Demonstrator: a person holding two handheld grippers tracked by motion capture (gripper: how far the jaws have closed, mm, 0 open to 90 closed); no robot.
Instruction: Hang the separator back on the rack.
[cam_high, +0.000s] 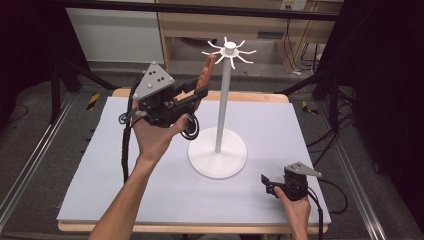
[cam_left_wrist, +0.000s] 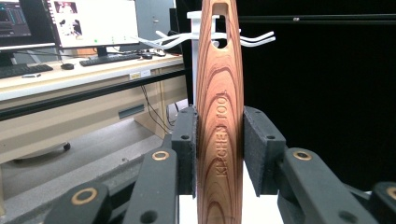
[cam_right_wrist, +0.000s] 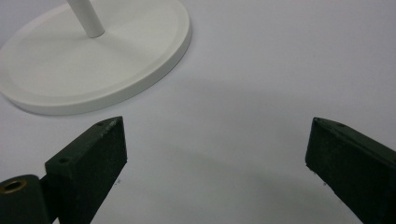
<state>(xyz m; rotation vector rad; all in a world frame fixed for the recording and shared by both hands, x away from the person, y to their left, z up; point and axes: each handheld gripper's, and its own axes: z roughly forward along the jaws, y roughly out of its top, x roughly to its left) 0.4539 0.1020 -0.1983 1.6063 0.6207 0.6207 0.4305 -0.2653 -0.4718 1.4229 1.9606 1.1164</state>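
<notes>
A wooden kitchen tool (cam_left_wrist: 219, 116), reddish with a slot near its tip and "KITCHEN TOOL" cut into it, stands upright between the pads of my left gripper (cam_left_wrist: 219, 149), which is shut on it. From above, the tool (cam_high: 206, 75) reaches up toward the hooks of a white stand (cam_high: 227, 50), its tip just left of them. My left gripper (cam_high: 197, 96) is raised left of the pole. My right gripper (cam_high: 266, 184) rests low near the table's front right; its jaws (cam_right_wrist: 217, 144) are wide open with nothing between them.
The stand's round white base (cam_high: 217, 152) sits mid-table on a pale mat (cam_high: 150, 190), and its edge (cam_right_wrist: 154, 70) lies just ahead of the right gripper. Behind the table are a wooden bench (cam_high: 250, 25) and, in the left gripper view, a desk with monitors (cam_left_wrist: 93, 23).
</notes>
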